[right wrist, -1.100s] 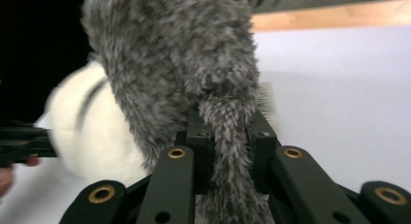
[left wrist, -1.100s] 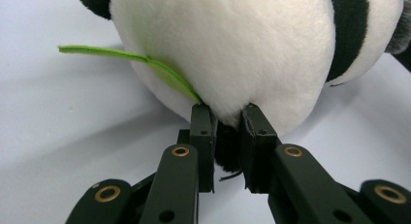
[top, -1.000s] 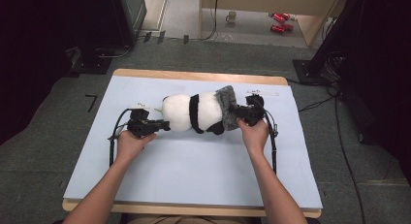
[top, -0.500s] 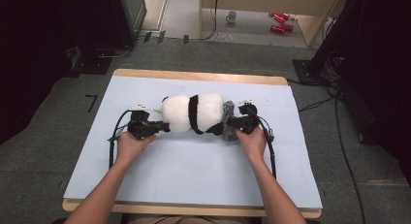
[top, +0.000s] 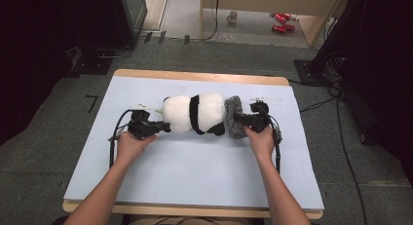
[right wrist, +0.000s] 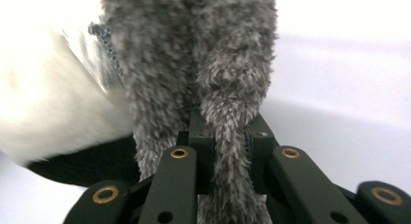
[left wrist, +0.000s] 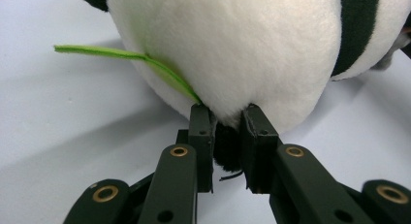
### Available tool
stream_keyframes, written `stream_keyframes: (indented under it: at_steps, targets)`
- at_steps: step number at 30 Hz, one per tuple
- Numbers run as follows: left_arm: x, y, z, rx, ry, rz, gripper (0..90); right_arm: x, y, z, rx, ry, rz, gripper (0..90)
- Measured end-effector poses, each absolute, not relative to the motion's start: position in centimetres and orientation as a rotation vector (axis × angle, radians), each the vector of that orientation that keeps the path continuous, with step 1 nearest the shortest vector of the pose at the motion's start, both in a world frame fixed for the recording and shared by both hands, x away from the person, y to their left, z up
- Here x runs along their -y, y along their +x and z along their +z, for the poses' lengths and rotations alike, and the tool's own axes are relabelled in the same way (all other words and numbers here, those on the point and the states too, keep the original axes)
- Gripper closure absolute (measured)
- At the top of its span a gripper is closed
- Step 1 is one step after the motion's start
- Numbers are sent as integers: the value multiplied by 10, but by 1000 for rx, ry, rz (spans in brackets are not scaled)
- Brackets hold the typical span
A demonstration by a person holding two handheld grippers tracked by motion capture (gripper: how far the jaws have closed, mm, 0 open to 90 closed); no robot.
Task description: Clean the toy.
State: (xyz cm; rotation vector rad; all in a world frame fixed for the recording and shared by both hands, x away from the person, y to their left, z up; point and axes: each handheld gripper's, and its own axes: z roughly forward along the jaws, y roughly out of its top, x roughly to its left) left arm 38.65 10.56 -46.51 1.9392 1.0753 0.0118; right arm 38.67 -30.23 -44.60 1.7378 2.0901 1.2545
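Note:
A white and black panda plush (top: 194,113) lies on its side across the middle of the pale blue mat (top: 195,161). A green strip (left wrist: 121,59) sticks out of its white head end. My left gripper (top: 163,126) is shut on a black part of the panda plush (left wrist: 271,44), seen pinched between the jaws in the left gripper view. A grey fuzzy cloth (top: 235,116) sits at the panda's other end. My right gripper (top: 237,120) is shut on a fold of the grey cloth (right wrist: 228,88).
The mat covers a wooden table (top: 195,77) whose edge shows at the back and front. Beyond the table are grey carpet, a mug (top: 234,16) and red items (top: 281,21) on the floor. Cables (top: 336,118) run along the floor at the right.
The right gripper, still holding the grey cloth, came down and toward the panda; the cloth now stands bunched against the panda's end. The left gripper stayed put.

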Motion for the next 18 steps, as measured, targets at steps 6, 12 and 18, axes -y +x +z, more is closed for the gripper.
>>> stream_keyframes:
  at_steps: [6,12,18]
  targets:
    - [-106,385,-466,-1078,1926,12,774,310,381,-417,-1938,1647,1361,787]
    - [-106,382,-468,-1077,1929,14,772,294,389,-421,-1997,1611,1349,785]
    - [-108,379,-471,-1080,1937,20,765,277,397,-433,-2080,1602,1306,786]
